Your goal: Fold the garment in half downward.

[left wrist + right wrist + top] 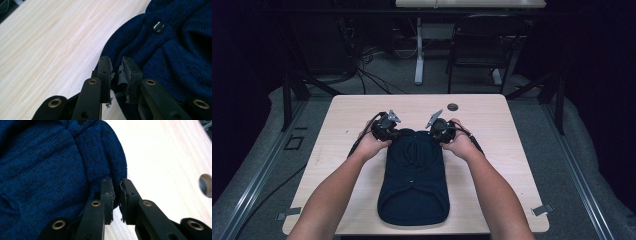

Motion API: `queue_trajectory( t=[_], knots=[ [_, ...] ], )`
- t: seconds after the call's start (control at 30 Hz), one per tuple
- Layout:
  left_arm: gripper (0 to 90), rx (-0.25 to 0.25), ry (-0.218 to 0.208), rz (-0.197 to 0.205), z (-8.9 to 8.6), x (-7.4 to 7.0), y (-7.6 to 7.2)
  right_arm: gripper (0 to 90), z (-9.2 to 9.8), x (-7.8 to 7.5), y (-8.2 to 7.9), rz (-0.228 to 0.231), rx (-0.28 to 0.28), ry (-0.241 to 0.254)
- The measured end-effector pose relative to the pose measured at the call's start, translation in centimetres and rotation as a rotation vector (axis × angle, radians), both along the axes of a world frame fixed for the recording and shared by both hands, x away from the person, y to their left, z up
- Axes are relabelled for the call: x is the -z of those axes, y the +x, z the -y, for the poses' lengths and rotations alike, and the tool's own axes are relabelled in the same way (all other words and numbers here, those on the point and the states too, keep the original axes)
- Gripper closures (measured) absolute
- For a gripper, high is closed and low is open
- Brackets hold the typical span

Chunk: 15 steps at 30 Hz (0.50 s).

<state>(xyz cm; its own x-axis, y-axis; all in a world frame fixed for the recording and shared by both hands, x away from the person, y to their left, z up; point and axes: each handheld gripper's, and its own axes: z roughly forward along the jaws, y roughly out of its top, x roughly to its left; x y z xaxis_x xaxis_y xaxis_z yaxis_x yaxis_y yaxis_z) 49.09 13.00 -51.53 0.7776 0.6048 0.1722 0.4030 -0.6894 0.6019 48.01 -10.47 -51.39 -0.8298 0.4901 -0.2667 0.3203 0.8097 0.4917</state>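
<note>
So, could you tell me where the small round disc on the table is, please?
In the high view the disc lies on the table near its far edge, just right of centre, beyond the right gripper and the navy sweater; it sits apart from both.

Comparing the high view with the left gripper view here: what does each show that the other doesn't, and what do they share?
High view alone: both forearms, the right gripper, a chair beyond the table, and a small round dark thing near the far edge. Left gripper view alone: a glossy dark button, the knit texture, and worn pads on its jaws, which stand nearly closed at the fabric's edge. Both: the navy knit garment, the wooden table and the left gripper.
</note>
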Motion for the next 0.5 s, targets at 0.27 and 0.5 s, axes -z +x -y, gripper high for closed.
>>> queue_trajectory(
  t=[0.27, 0.5],
  knots=[
    [78.7, -0.011, -0.017, 0.061, -0.5, -3.3, 0.0, 81.8, -0.1, -3.1, -0.2, 0.06, -0.004, 0.018],
    [78.8, -0.016, -0.005, 0.152, -0.5, -6.9, 0.0, 81.6, -0.3, -6.8, -0.1, 0.164, -0.002, 0.01]
  ],
)
